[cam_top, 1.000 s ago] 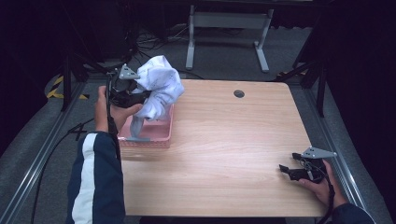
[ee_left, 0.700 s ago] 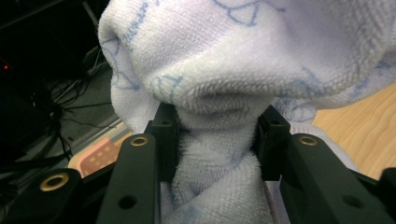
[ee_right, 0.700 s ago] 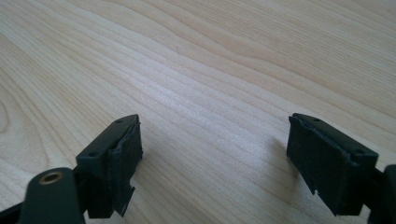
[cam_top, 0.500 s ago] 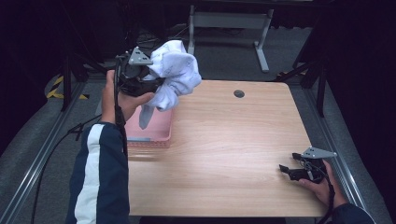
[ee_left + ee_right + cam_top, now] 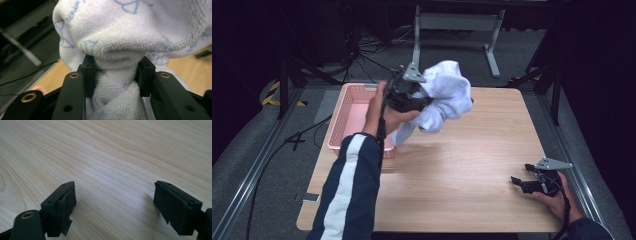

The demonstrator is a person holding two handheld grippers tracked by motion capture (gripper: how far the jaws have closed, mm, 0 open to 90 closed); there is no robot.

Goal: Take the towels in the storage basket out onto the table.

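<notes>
A white towel [image 5: 446, 97] with a faint blue pattern hangs bunched in the air above the table's far left part, just right of the pink basket [image 5: 343, 116]. My left gripper [image 5: 419, 102] is shut on it; in the left gripper view the towel [image 5: 130, 32] bulges over both jaws and a twisted fold is pinched between the pads. My right gripper [image 5: 518, 182] rests low at the table's near right corner, held by a hand. In the right gripper view my right gripper [image 5: 115, 207] stands open over bare wood, nothing between its jaws.
The wooden table [image 5: 462, 170] has a small dark round hole near its far edge, partly behind the towel. A metal stand [image 5: 457, 22] and cables lie on the dark floor beyond. A small flat object [image 5: 307, 197] sits at the table's near left edge.
My left gripper has carried the towel up out of the pink basket and to the right, over the table. The right gripper has stayed where it was.
</notes>
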